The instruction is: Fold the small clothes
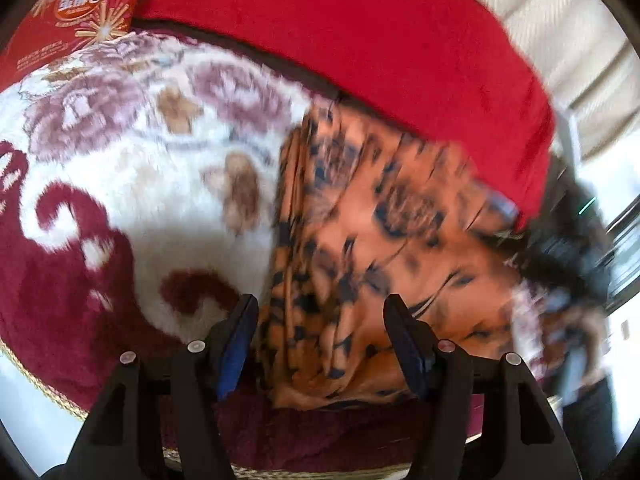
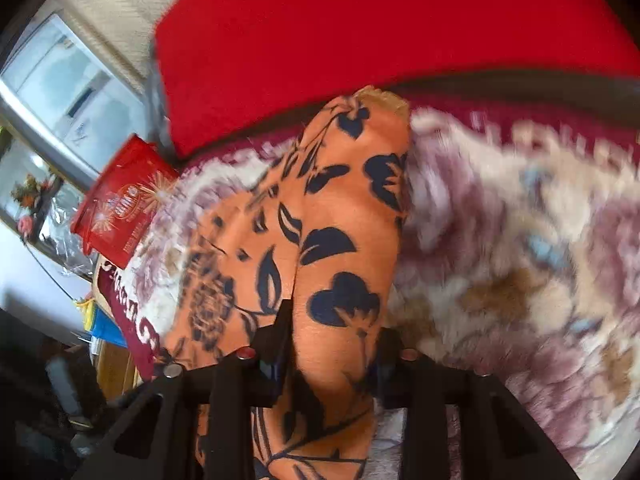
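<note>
Meanwhile left fingers point(image 1: 320, 344) gape over floral blanket point(image 1: 132, 184); right fingers point(image 2: 334, 344) pinch orange garment point(image 2: 344, 240).

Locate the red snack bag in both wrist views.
The red snack bag sits upper left in the left wrist view, and mid-left in the right, at the floral blanket's edge.

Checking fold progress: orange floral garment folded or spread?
Bunched, neither: the orange floral garment lies in loose ridges on the plush floral blanket.

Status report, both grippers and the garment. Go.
Left gripper open, poised over orange floral garment. Right gripper shut on a garment fold. Red cushion just behind; nothing blocking.
</note>
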A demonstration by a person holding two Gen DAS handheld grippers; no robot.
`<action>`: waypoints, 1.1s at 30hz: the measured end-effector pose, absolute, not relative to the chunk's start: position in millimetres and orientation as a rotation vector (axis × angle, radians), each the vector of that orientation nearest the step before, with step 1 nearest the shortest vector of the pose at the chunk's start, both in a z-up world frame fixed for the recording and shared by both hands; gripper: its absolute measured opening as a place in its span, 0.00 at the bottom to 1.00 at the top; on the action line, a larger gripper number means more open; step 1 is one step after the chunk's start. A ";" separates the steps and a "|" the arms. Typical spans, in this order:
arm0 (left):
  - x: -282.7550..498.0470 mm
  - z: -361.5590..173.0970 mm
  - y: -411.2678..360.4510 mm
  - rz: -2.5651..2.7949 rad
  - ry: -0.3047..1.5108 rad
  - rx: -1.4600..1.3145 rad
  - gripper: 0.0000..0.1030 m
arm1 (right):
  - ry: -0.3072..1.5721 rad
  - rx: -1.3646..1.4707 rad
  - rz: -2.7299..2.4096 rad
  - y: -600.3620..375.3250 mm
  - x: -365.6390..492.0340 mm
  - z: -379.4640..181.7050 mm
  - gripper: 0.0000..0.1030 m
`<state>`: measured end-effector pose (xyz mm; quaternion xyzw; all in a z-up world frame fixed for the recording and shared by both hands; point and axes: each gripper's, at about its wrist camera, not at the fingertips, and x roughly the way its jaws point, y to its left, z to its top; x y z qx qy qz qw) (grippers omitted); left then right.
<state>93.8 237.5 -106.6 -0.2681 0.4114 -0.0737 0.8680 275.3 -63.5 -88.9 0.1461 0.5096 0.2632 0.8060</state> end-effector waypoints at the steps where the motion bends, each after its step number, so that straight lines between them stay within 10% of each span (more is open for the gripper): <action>1: 94.4 -101.2 245.4 -0.172 0.839 -0.597 0.67 | 1.110 0.405 0.561 -74.8 278.6 -98.8 0.69; 7: 139.0 -109.3 275.1 -0.262 0.877 -0.789 0.73 | 1.083 0.556 0.659 -91.7 274.6 -103.8 0.71; 12: 149.0 -143.6 244.8 -0.243 1.013 -0.711 0.69 | 1.101 0.377 0.649 -60.1 266.8 -95.0 0.33; 18: 147.6 -112.1 231.9 -0.314 0.899 -0.617 0.69 | 0.962 0.266 0.554 -73.9 253.5 -50.0 0.30; 24: 181.7 -120.9 236.4 -0.349 0.945 -0.749 0.73 | 1.023 0.638 0.632 -130.2 268.2 -92.5 0.76; 27: 190.2 -140.7 224.1 -0.361 1.004 -0.741 0.75 | 1.002 0.641 0.632 -130.4 268.3 -95.2 0.81; 33: 195.5 -129.3 203.6 -0.401 0.988 -0.675 0.29 | 1.037 0.416 0.680 -83.9 264.7 -93.6 0.33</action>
